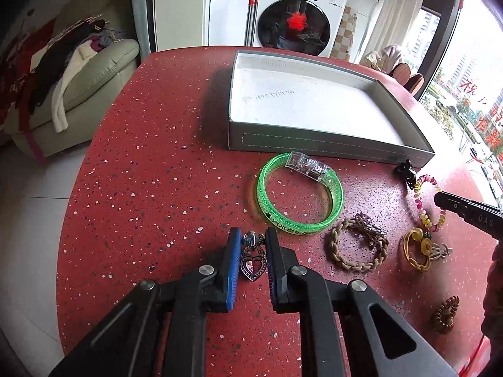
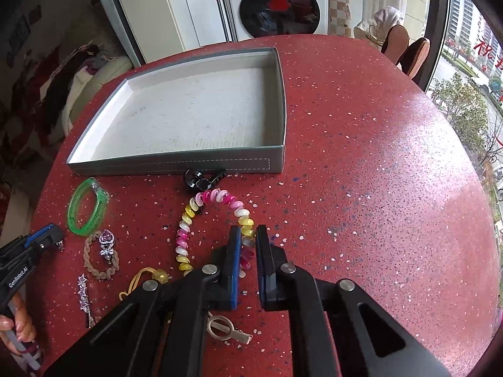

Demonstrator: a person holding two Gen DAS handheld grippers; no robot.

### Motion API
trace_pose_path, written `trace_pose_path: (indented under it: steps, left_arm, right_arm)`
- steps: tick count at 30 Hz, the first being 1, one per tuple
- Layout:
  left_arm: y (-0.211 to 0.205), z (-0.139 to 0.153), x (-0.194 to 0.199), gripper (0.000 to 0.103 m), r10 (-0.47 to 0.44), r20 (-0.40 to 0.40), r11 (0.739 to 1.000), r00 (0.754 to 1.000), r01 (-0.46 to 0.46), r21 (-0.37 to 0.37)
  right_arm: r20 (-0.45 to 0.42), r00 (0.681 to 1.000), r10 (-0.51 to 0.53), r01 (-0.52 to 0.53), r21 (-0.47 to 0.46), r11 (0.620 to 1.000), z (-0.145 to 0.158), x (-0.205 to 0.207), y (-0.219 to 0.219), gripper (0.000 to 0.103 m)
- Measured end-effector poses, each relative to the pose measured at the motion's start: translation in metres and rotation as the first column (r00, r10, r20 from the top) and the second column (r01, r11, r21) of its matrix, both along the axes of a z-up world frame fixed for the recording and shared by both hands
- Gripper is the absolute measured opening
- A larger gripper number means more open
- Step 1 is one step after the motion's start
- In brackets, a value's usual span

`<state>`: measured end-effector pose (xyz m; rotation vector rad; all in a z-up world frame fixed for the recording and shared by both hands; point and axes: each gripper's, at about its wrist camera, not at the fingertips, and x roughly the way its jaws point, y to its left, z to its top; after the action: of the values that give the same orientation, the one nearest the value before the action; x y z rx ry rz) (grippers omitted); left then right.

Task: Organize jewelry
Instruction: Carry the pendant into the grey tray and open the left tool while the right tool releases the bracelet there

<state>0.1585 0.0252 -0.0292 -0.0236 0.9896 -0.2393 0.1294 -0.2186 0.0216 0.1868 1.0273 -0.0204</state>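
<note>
In the left wrist view my left gripper (image 1: 251, 235) points down at the red speckled table, its blue pads shut on a dark metal ornament with a heart pendant (image 1: 253, 265). In the right wrist view my right gripper (image 2: 248, 235) is shut on the right side of a pink, white and yellow bead bracelet (image 2: 188, 216), which still lies on the table. The grey tray (image 1: 314, 144) with a white inside stands just behind the jewelry and holds nothing. Its front wall (image 2: 176, 165) also shows in the right wrist view.
On the table lie a green bangle (image 1: 298, 201), a braided rope bracelet (image 1: 355, 248), a yellow elastic with a bead (image 1: 418, 248), a black clip (image 2: 201, 182), a brown spiral tie (image 1: 444, 314), a silver hairpin (image 2: 84, 295) and a beige clip (image 2: 226, 330). A sofa stands left of the table.
</note>
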Motion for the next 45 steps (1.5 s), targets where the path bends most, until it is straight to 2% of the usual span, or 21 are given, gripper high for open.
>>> trace_pose_path:
  steps: [9, 15, 20, 26, 33, 42, 43, 44, 45]
  left_arm:
    - [-0.006, 0.054, 0.011, 0.034, -0.052, 0.067, 0.998, 0.996, 0.054, -0.032]
    - [-0.021, 0.087, 0.049, 0.034, -0.082, 0.132, 0.996, 0.988, 0.086, -0.026]
    - [-0.03, 0.095, 0.093, 0.034, -0.069, 0.136, 0.996, 0.988, 0.075, -0.042]
    - [-0.051, 0.075, 0.133, 0.034, -0.092, 0.119, 0.995, 0.989, 0.097, -0.035]
    - [-0.083, 0.026, 0.157, 0.034, -0.147, 0.052, 0.988, 0.988, 0.144, 0.056]
    - [-0.089, -0.002, 0.162, 0.035, -0.139, 0.01, 0.983, 0.99, 0.137, 0.123]
    - [-0.087, -0.004, 0.164, 0.041, -0.13, 0.004, 0.984, 0.992, 0.128, 0.123]
    - [-0.085, -0.004, 0.165, 0.052, -0.122, -0.003, 0.985, 0.993, 0.121, 0.12]
    - [-0.082, -0.004, 0.164, 0.083, -0.107, 0.002, 0.988, 0.994, 0.106, 0.115]
  right_arm:
    - [0.069, 0.998, 0.012, -0.017, 0.074, 0.997, 0.042, 0.027, -0.003, 0.01]
    - [0.089, 0.996, 0.011, -0.019, 0.091, 0.996, 0.057, 0.063, -0.007, 0.01]
    - [0.073, 0.997, -0.004, -0.004, 0.114, 0.993, 0.053, 0.1, -0.012, 0.01]
    - [0.038, 0.999, -0.028, 0.023, 0.123, 0.992, 0.025, 0.128, -0.015, 0.01]
    - [-0.023, 0.999, -0.047, 0.048, 0.083, 0.995, -0.013, 0.143, -0.015, 0.01]
    - [-0.032, 0.999, -0.023, 0.024, 0.04, 0.999, -0.023, 0.143, -0.008, 0.011]
    - [-0.031, 0.999, -0.017, 0.019, 0.041, 0.999, -0.023, 0.143, -0.007, 0.012]
    - [-0.029, 1.0, -0.012, 0.014, 0.048, 0.999, -0.022, 0.143, -0.007, 0.014]
    - [-0.026, 1.0, -0.01, 0.011, 0.06, 0.998, -0.021, 0.142, -0.007, 0.021]
